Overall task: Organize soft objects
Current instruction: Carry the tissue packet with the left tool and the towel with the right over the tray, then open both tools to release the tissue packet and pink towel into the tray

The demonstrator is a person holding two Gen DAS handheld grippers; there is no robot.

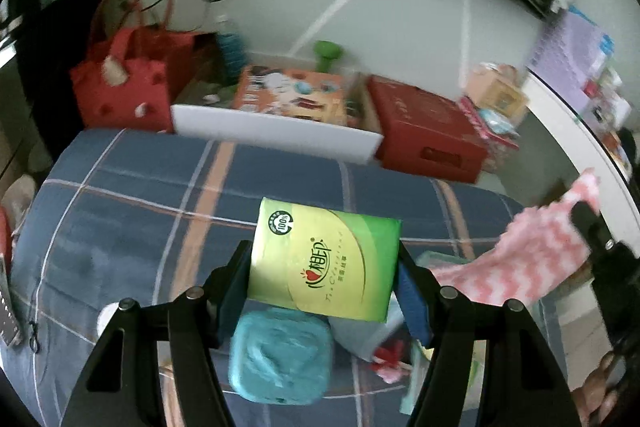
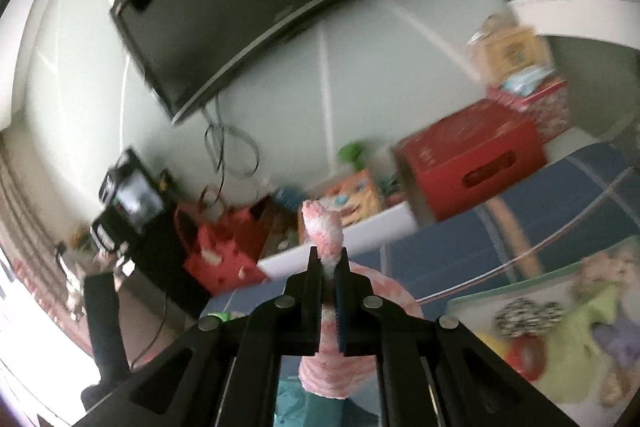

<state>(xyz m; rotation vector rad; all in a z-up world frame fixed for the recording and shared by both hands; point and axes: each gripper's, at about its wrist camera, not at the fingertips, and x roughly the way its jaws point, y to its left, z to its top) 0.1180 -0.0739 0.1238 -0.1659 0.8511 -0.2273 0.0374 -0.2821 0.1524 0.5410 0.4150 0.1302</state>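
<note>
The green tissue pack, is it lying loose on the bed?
No, the green tissue pack is gripped between the left fingers above the bed.

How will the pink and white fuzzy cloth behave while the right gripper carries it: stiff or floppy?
Probably floppy: the pink and white fuzzy cloth droops from the right gripper, which is shut on it. It looks light, since a thin pinch holds it. Its loose end may drag over the plaid bedcover.

right gripper (image 2: pixel 328 267) clamped on pink-white fuzzy sock (image 2: pixel 323 227), raised over plaid bedding (image 2: pixel 460 251); TV (image 2: pixel 256 7) far, red box (image 2: pixel 472 163) right.
</note>
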